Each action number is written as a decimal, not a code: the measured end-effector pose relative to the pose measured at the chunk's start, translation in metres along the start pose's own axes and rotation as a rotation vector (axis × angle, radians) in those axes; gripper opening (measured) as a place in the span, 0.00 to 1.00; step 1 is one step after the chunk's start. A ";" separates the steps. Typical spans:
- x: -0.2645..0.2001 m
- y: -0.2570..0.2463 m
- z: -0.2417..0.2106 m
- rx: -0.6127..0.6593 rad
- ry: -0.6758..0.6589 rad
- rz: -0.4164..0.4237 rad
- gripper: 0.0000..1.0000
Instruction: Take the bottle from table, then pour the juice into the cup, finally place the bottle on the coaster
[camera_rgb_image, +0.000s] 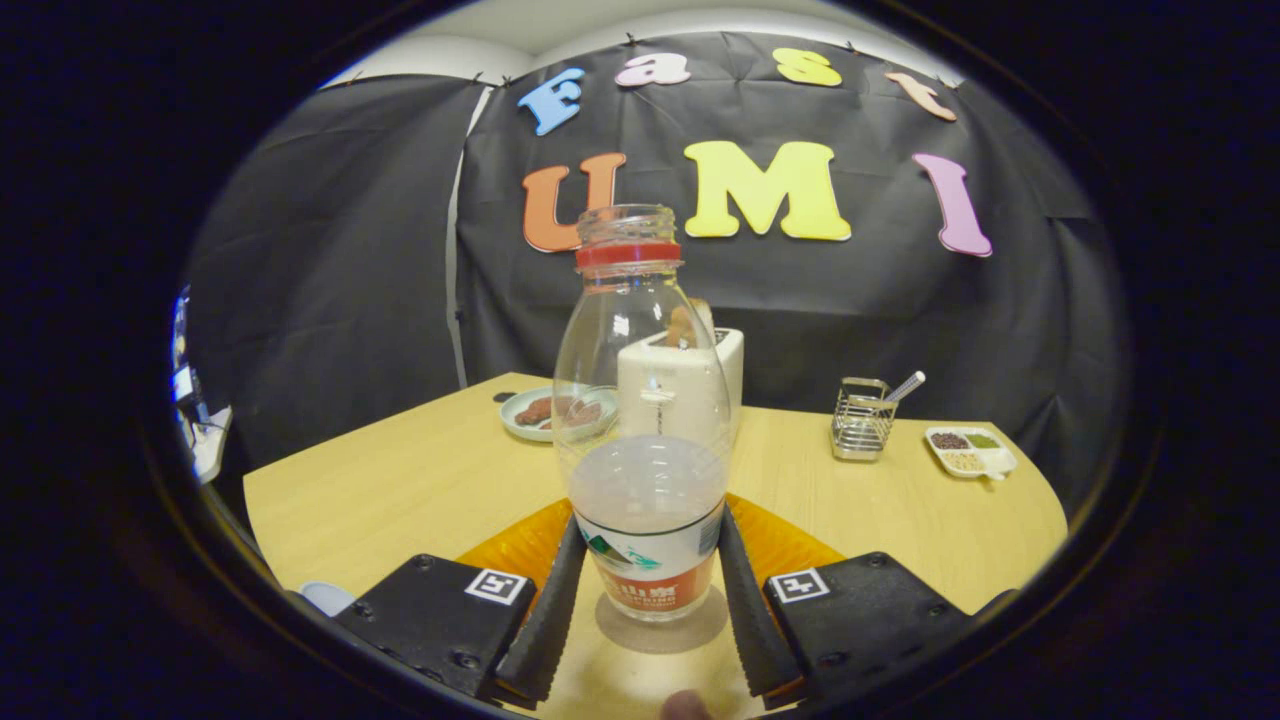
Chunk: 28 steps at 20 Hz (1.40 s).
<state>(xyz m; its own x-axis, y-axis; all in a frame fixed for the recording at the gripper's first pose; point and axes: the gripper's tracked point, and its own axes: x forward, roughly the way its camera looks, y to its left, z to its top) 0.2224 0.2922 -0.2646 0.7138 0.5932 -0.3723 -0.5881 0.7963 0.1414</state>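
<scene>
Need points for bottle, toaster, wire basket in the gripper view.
bottle (648, 480), gripper view, on its clear body, between the gripper's fingers
toaster (728, 365), gripper view, on its white side, beyond the bottle
wire basket (860, 422), gripper view, on its front mesh wall

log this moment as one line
tongs: flanking clear plastic bottle, grip unclear | bottle: upright, uncapped, over orange coaster | wooden table
</scene>
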 end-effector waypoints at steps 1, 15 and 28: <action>0.002 0.000 -0.004 0.001 0.006 0.002 0.74; 0.005 -0.009 -0.023 0.011 0.015 -0.035 0.88; -0.097 -0.004 0.086 0.011 -0.171 -0.071 1.00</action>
<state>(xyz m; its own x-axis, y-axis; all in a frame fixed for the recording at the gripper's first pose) 0.1883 0.2418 -0.1500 0.8085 0.5458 -0.2203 -0.5300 0.8379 0.1309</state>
